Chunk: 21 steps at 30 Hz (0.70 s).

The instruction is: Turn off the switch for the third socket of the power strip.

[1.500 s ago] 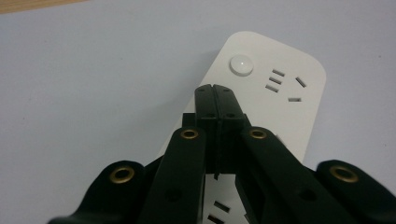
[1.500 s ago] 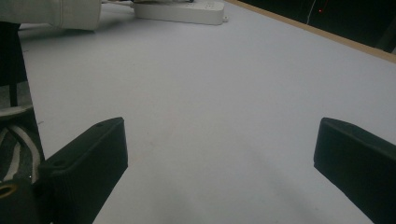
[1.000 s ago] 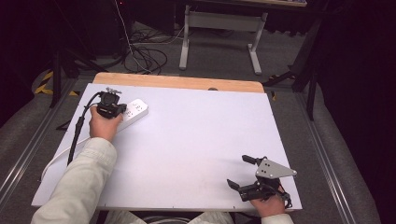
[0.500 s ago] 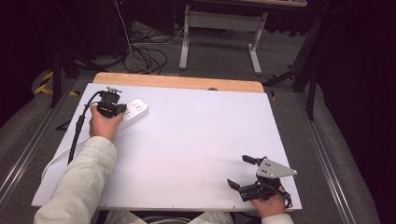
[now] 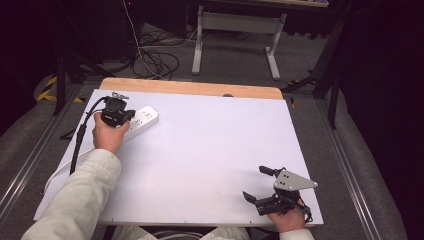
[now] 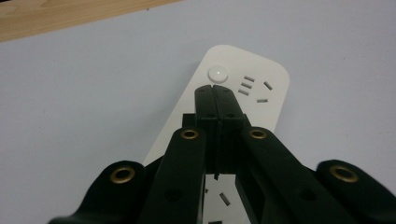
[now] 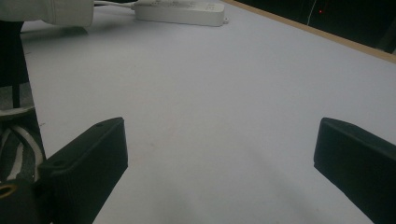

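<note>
A white power strip lies at the far left of the white table top. My left gripper hovers over it, jaws shut against each other with nothing between them. In the left gripper view its tips sit just short of the strip's round white button; whether they touch the power strip I cannot tell. My right gripper rests near the front right edge, open and empty. In the right gripper view the right gripper faces bare table, with the power strip far off.
A wooden strip borders the table's far edge. The power strip's white cord runs off the left side, beside the left gripper's black cable. Beyond the table stand a desk frame and loose floor cables.
</note>
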{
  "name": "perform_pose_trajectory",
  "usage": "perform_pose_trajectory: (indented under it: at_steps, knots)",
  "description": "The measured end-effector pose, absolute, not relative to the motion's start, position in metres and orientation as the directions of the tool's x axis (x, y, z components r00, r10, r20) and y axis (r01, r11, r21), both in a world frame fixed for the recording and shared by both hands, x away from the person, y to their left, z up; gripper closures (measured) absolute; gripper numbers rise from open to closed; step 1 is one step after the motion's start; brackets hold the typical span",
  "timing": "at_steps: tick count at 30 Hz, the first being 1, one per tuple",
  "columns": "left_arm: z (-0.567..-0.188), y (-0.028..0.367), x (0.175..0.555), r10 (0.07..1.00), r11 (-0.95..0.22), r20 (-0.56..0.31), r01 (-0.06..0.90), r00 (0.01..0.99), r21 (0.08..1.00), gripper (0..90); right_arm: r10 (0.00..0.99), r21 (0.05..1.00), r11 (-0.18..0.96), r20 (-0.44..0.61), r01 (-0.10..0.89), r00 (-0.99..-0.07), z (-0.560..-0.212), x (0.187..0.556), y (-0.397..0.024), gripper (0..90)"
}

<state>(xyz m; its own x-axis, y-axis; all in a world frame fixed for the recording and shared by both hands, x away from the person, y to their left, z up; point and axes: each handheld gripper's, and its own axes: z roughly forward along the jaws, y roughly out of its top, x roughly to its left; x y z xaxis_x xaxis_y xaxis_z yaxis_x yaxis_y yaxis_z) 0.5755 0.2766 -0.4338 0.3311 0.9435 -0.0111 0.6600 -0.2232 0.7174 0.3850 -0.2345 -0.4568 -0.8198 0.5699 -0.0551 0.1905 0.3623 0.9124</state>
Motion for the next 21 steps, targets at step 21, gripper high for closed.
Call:
perform_pose_trajectory:
  at_steps: [21]
  knots:
    - [-0.406,0.28,0.554,0.915,-0.224,-0.028,0.566,0.403,0.794,75.1,0.572,0.913,0.362,-0.057,0.189,-0.818,-0.456,0.386,-0.233,3.3]
